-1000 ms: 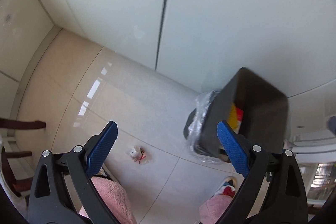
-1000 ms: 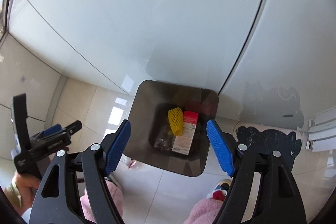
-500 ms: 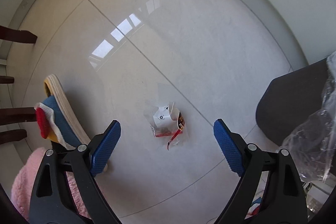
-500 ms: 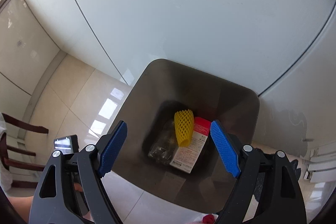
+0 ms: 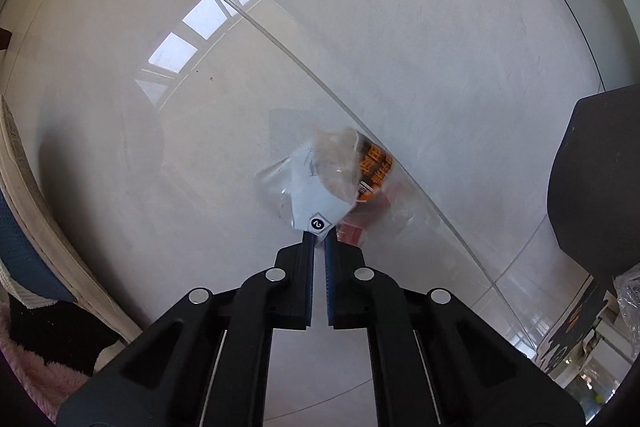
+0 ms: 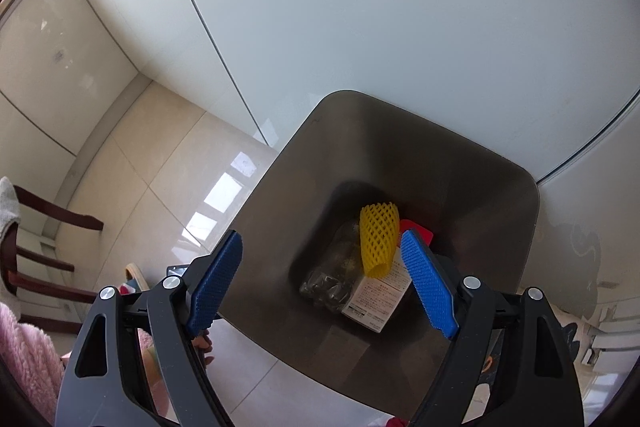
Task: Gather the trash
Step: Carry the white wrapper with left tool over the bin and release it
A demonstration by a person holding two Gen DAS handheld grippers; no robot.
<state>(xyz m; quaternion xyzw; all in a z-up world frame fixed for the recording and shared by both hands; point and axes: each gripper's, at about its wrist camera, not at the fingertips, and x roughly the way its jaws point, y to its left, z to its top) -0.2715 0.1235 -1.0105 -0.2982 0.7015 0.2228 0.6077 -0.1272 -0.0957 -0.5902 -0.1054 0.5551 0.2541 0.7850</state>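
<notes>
In the left wrist view the jaws of the left gripper [image 5: 319, 241] stood almost together, only a thin slit between the blue pads, and their tips pinched the near corner of a crumpled clear plastic wrapper with a white paper label and orange print [image 5: 334, 183]. The wrapper lay on the glossy pale tiled floor [image 5: 200, 147], just beyond the fingertips, spreading away to the far right across a tile joint. It looked creased and see-through, with a red patch at its near right edge. The dark grey square trash bin [image 5: 596, 183] stood well apart at the right edge.

In the right wrist view the jaws of the right gripper [image 6: 320, 283] were spread wide and held nothing. Between and beyond them the same bin [image 6: 352, 155] stood open on the floor against a white wall. Inside lay a yellow foam net sleeve [image 6: 378, 241], a white and red printed carton [image 6: 380, 297] beneath it, and a crumpled clear film [image 6: 328, 285] to the left.
</notes>
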